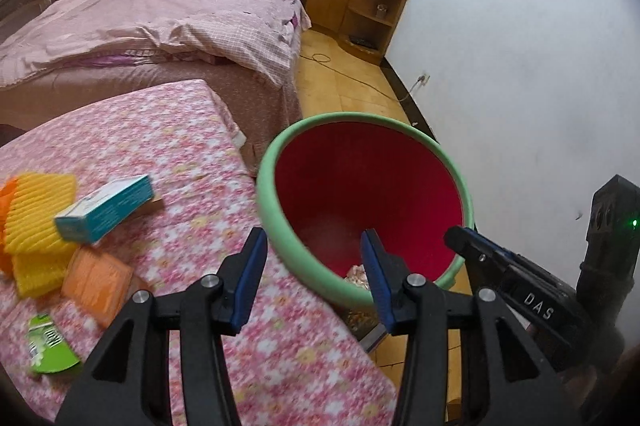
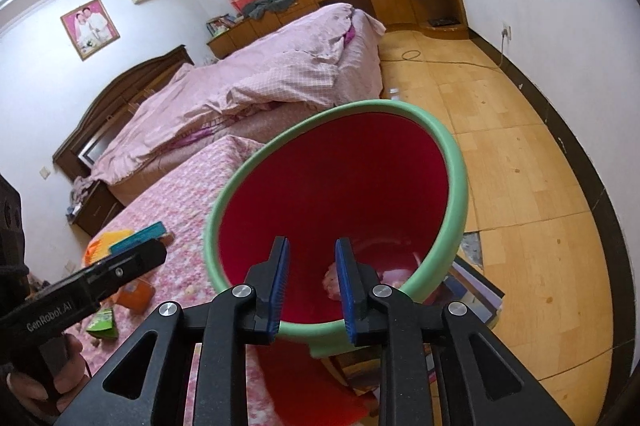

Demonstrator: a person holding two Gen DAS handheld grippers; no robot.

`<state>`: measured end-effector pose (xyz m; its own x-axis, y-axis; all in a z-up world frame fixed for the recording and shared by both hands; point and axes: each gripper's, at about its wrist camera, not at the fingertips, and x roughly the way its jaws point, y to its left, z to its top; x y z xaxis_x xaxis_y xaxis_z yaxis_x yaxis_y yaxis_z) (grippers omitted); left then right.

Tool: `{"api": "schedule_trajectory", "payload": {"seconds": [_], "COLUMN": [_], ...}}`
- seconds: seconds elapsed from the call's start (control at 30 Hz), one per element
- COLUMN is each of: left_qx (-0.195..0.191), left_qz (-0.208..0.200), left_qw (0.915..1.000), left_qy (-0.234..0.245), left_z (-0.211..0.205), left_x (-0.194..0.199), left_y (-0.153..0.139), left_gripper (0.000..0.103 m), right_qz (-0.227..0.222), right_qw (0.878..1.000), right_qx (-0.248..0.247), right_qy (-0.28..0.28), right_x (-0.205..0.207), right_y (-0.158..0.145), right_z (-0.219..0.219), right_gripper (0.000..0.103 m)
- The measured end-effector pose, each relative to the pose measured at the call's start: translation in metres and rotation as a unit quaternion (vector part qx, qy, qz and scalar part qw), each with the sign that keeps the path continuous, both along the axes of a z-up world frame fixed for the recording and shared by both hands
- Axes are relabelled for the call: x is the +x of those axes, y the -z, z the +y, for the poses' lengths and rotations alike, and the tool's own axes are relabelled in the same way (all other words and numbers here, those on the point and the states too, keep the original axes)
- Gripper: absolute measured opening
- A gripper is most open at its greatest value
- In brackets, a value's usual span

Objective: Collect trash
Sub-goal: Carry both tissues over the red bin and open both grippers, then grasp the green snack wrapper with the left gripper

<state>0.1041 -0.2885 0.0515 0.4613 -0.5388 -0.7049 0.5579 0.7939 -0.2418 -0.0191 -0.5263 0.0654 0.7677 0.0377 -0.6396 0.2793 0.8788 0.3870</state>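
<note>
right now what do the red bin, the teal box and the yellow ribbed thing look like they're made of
Red bin: likely moulded plastic, smooth, faintly glossy inner wall, thick matte green rim.
Teal box: looks like printed cardboard, with sharp folded edges and flat panels.
Yellow ribbed thing: probably soft foam or plastic netting, judging by its puffy, even ridges; the blur leaves it open.

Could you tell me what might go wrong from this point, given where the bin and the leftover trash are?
1. The red bin stands beside the table edge, partly on stacked books; a nudge might tip it.
2. The teal box lies propped on the yellow foam net, so grabbing one may shift the other.
3. The left gripper and right gripper hover close together and could collide.
</note>
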Motion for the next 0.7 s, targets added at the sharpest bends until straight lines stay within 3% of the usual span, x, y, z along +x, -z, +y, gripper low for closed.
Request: {"api": "schedule_trajectory", "payload": {"seconds": [0.13,0.7], "left_qx": [0.0,0.003], "left_qz": [-0.007,-0.016], "left_qw": [0.9999,0.9938], "left_qy": [-0.015,-0.11], "left_z": [0.019,0.125], "left_x": [-0.007,-0.026], "left_y": [-0.006,-0.01], "left_gripper": [0.049,0.049], "right_qz": [-0.012,-0.036], "right_qw": [1.0,0.998], "right_qx": [0.0,-0.002], "right_qy": [-0.009,-0.05], "right_x": [-0.005,-0.021], "right_y": [-0.007,-0.024], "right_z": [0.01,0.069], "right_gripper": [0.038,0.044]}}
